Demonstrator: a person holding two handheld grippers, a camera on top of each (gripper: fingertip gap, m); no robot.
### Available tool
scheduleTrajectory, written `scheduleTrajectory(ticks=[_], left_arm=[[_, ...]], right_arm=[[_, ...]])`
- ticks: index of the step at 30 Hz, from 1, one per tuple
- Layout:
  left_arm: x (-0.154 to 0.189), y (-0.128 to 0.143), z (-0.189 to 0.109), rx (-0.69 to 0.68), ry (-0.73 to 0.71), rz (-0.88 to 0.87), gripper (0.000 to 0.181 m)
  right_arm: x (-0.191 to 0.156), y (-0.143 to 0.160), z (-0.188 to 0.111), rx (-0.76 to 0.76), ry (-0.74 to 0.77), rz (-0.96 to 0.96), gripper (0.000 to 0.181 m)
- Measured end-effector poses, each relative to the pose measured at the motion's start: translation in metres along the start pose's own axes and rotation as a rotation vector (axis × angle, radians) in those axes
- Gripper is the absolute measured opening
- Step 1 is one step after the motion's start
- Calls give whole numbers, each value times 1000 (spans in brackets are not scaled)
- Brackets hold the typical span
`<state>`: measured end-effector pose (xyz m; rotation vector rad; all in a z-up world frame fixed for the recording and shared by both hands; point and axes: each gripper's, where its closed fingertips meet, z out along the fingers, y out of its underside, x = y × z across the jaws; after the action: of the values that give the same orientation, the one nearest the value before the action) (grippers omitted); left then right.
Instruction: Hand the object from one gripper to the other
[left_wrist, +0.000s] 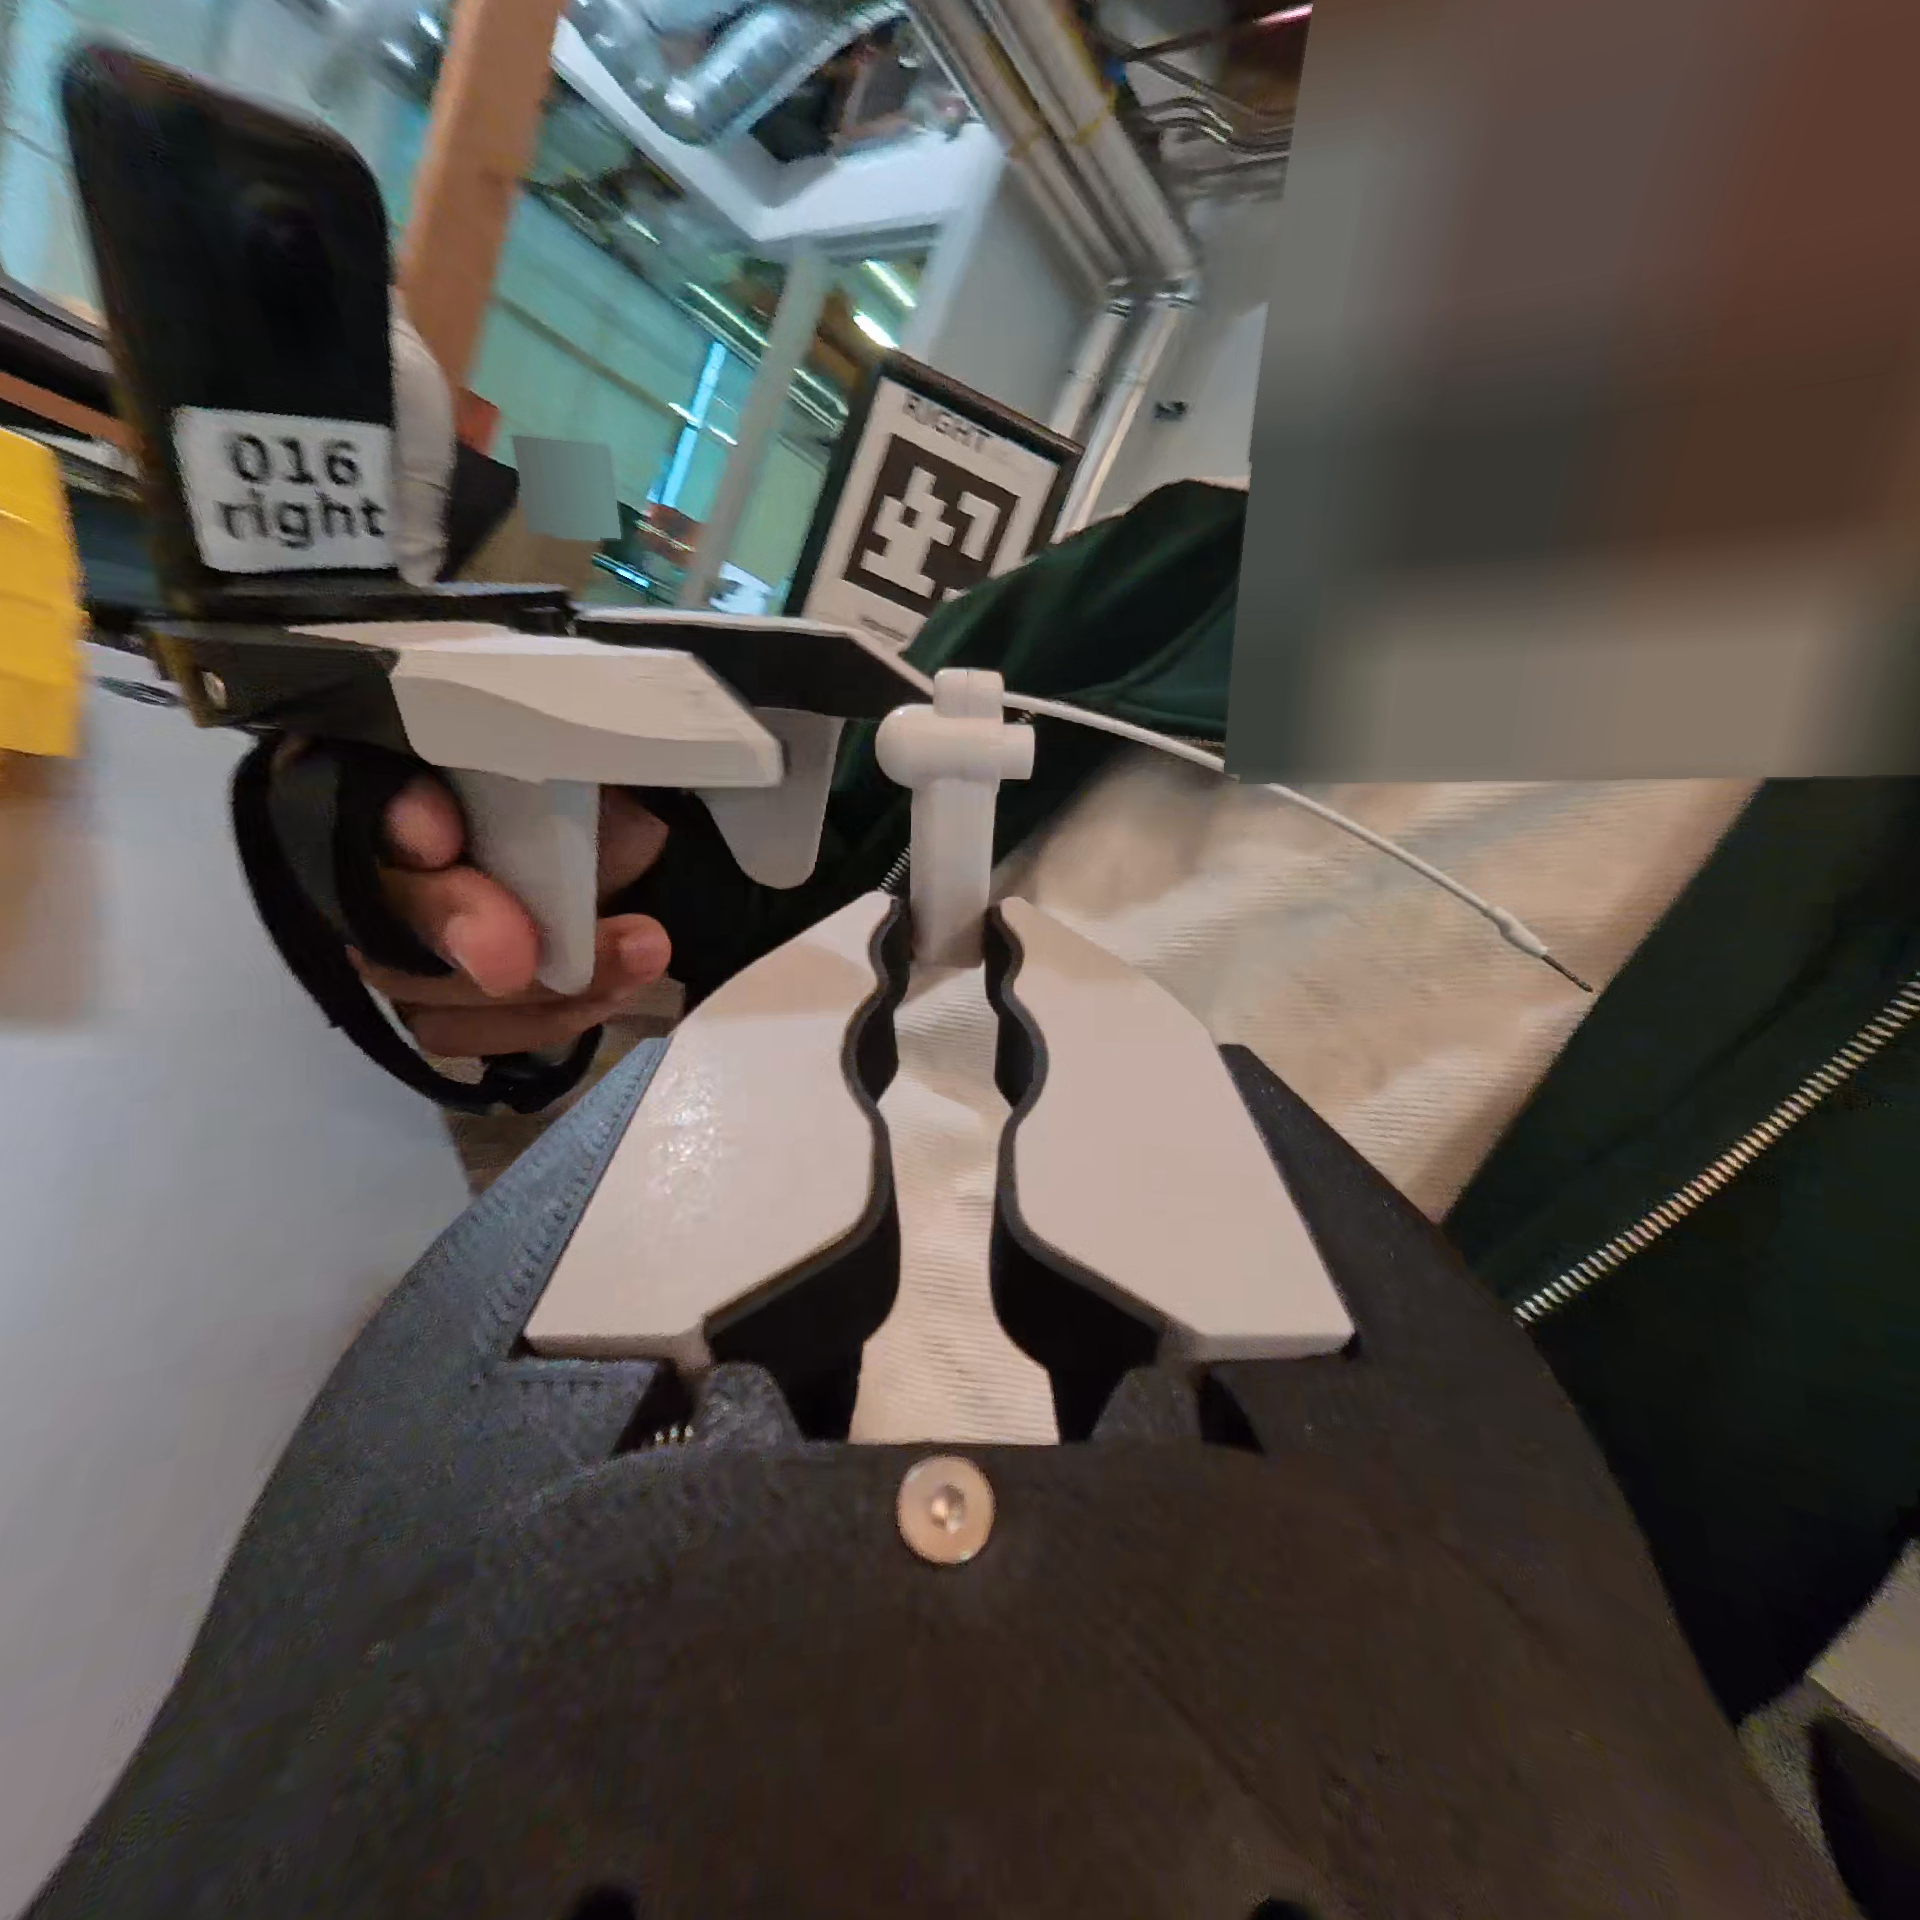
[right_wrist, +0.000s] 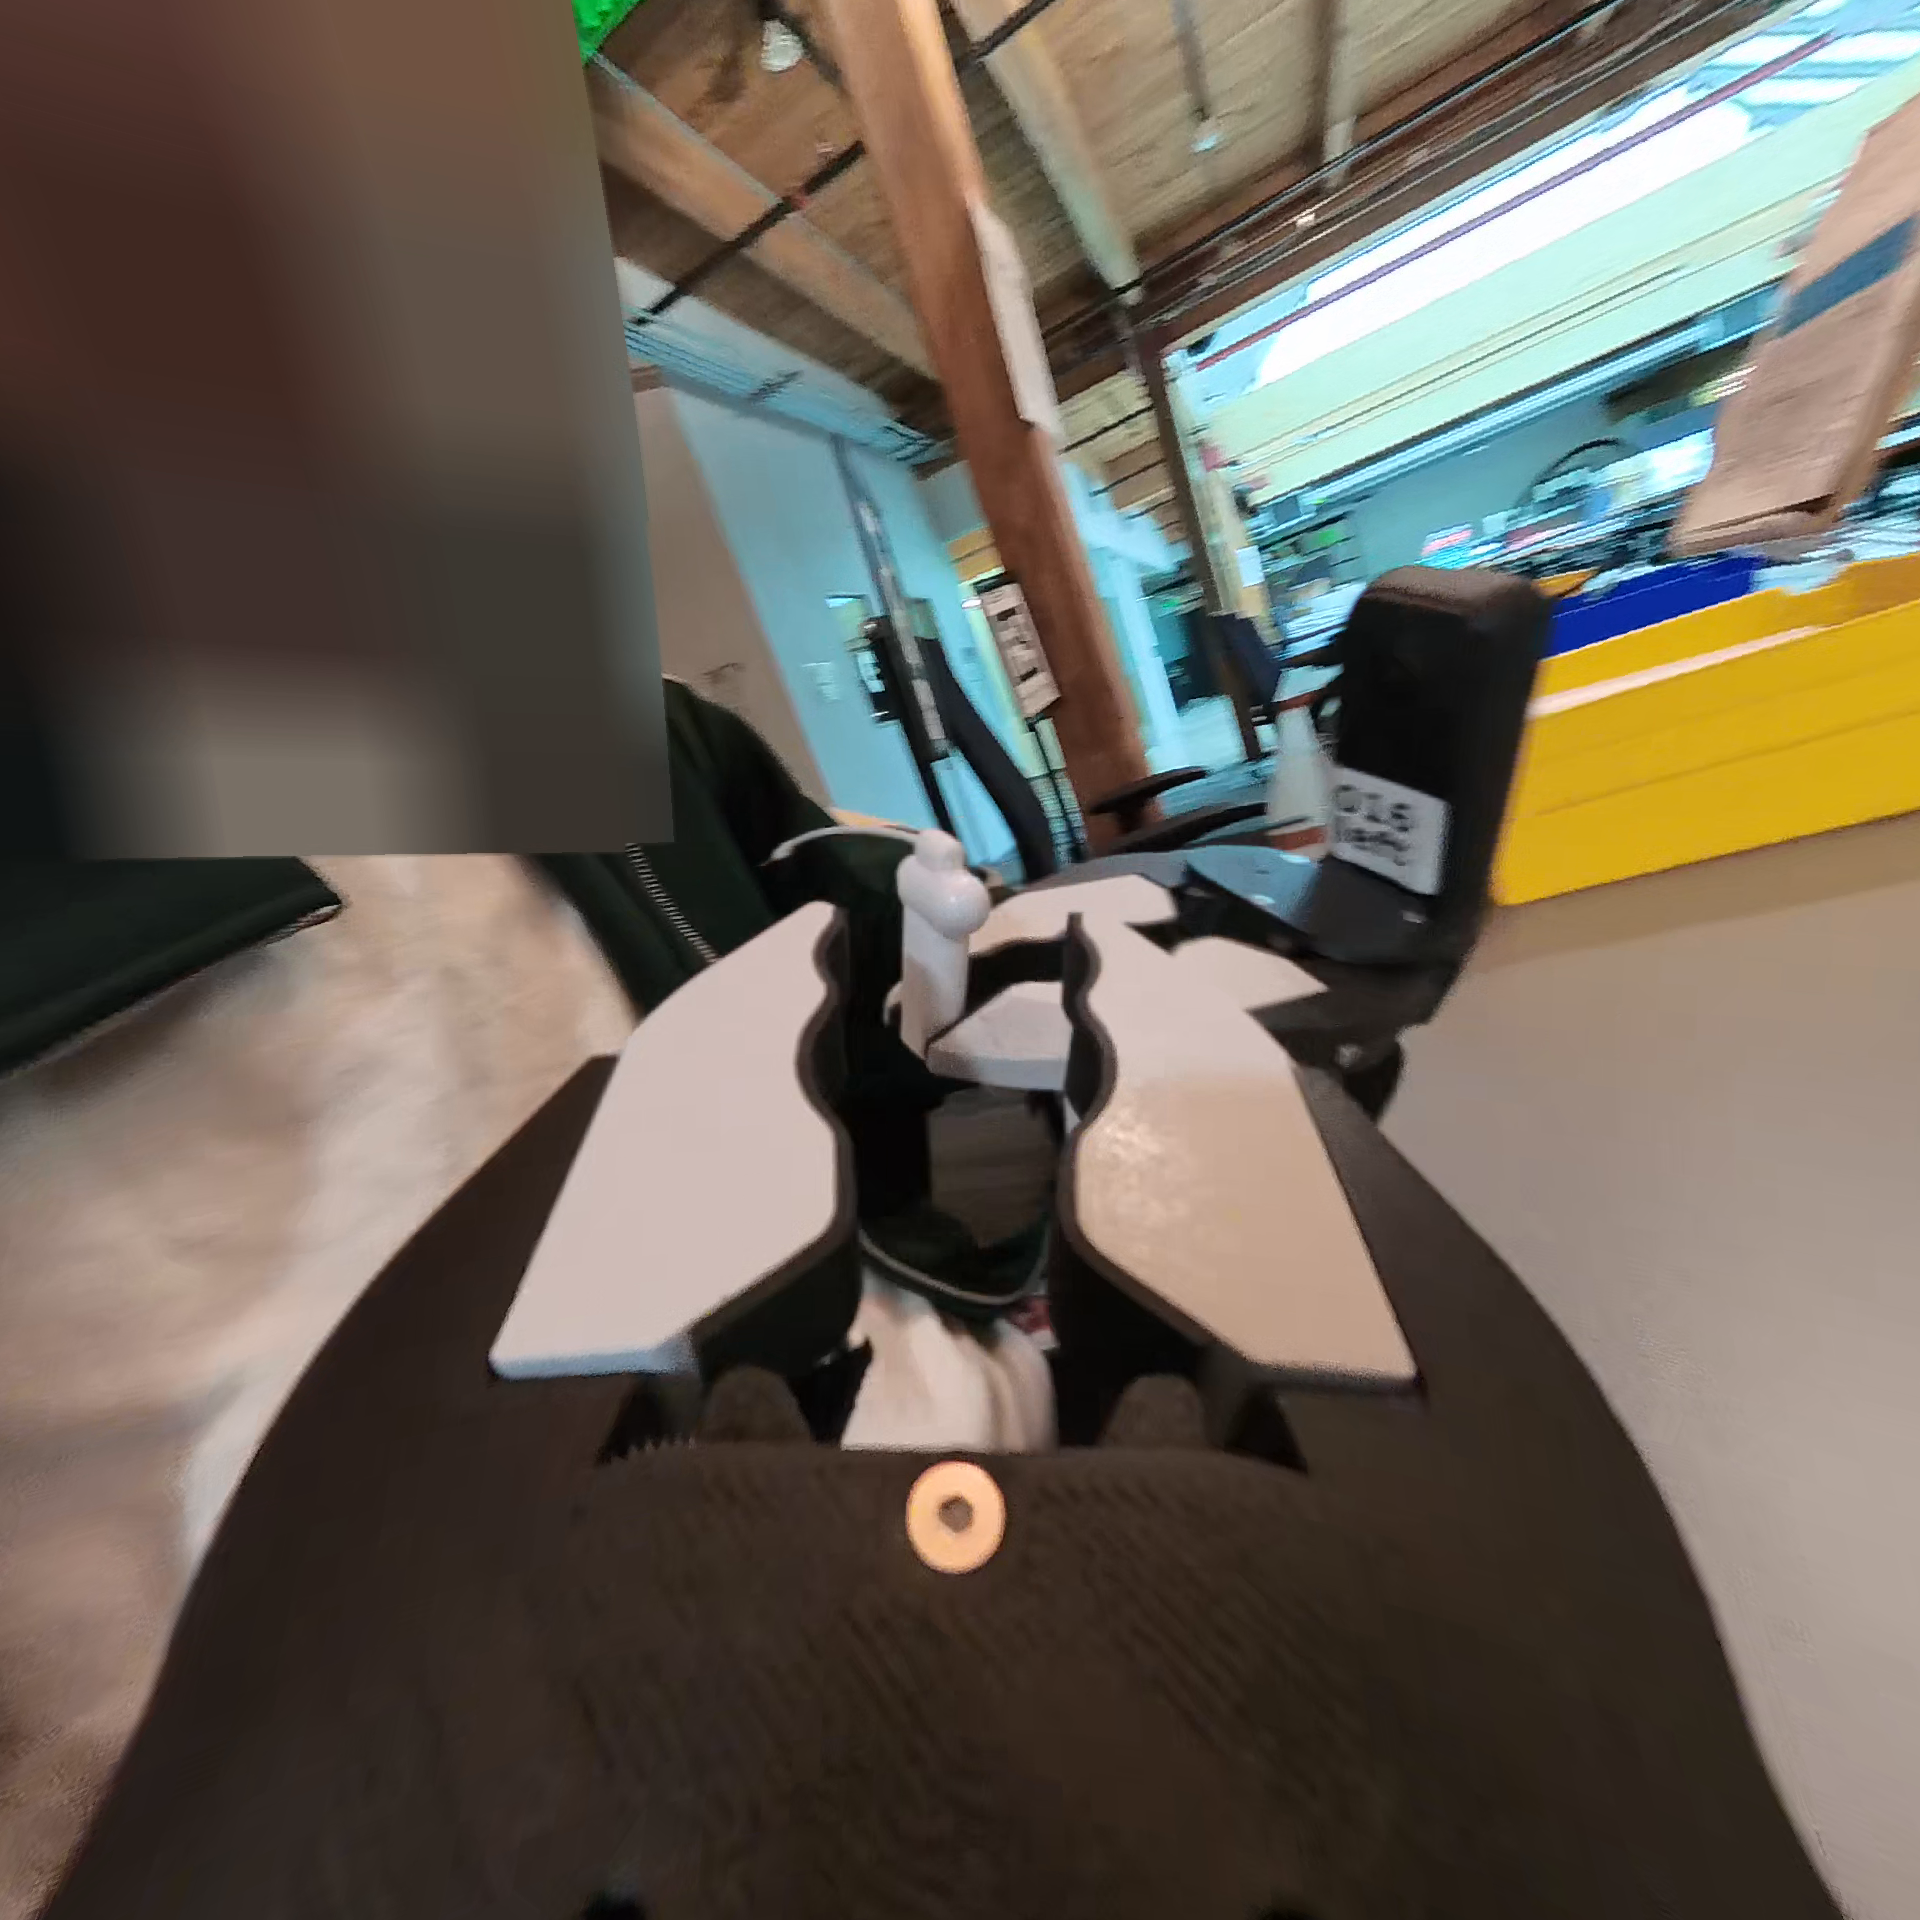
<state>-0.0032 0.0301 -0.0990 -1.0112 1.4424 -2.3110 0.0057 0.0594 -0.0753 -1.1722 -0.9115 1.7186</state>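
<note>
A small white plastic peg with a crossbar (left_wrist: 953, 821) stands upright, its stem pinched between the fingertips of my left gripper (left_wrist: 945, 920), which is shut on it. A thin white cord runs from the peg's top to the right. My right gripper (left_wrist: 852, 727), held by a gloved hand (left_wrist: 468, 925), comes in from the left at the crossbar's height. In the right wrist view my right gripper (right_wrist: 951, 920) is open with its jaws wide on either side of the peg (right_wrist: 930, 945), not touching it. My left gripper (right_wrist: 971, 977) reaches in from the right.
A person in a dark green jacket (left_wrist: 1101, 623) stands close behind the grippers. A yellow bin (right_wrist: 1714, 727) sits on the grey table (right_wrist: 1662, 1195) to the right. A black-and-white marker board (left_wrist: 935, 499) and a wooden post (right_wrist: 966, 416) stand farther back. Both grippers' tips are close together, under 4 cm apart.
</note>
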Motion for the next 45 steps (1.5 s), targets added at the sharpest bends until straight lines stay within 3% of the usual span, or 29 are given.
scheduleTrajectory(ticks=[4, 8, 13, 20, 23, 27, 31, 33, 35, 37, 39, 41, 45], left_arm=[[3, 14, 9, -62, 43, -34, 14], [4, 19, 12, -79, 59, -48, 14], [8, 21, 15, -91, 82, -44, 14], [3, 20, 16, -80, 40, -19, 21], [-6, 14, 12, -47, -24, -8, 35], [-21, 3, 1, 8, -142, 38, 46], [-27, -6, -7, 62, -191, 40, 48], [-29, -7, -9, 75, -196, 33, 47], [-30, -6, -8, 75, -196, 24, 47], [-30, -5, -7, 69, -194, 19, 46], [-31, -2, -4, 53, -194, 17, 46], [-32, 1, -2, 35, -196, 15, 46], [-32, 4, 1, 17, -197, 17, 45]], right_arm=[[-17, 11, 12, -46, -98, -1, 40], [-28, 19, 18, -83, -148, -17, 28], [-32, 25, 20, -102, -174, -18, 15], [-31, 22, 20, -91, -162, -16, 13], [-26, 8, 16, -49, -113, -38, 13], [-17, -44, -3, 62, 71, -120, 13], [-3, -117, -67, 136, 479, -326, 13], [3, -154, -133, 193, 803, -430, 13], [-2, -178, -218, 288, 1133, -506, 13], [-13, -180, -301, 374, 1413, -535, 13], [-21, -167, -364, 446, 1594, -491, 13], [-19, -151, -393, 479, 1659, -413, 13], [8, -131, -408, 364, 1751, -316, 15]])
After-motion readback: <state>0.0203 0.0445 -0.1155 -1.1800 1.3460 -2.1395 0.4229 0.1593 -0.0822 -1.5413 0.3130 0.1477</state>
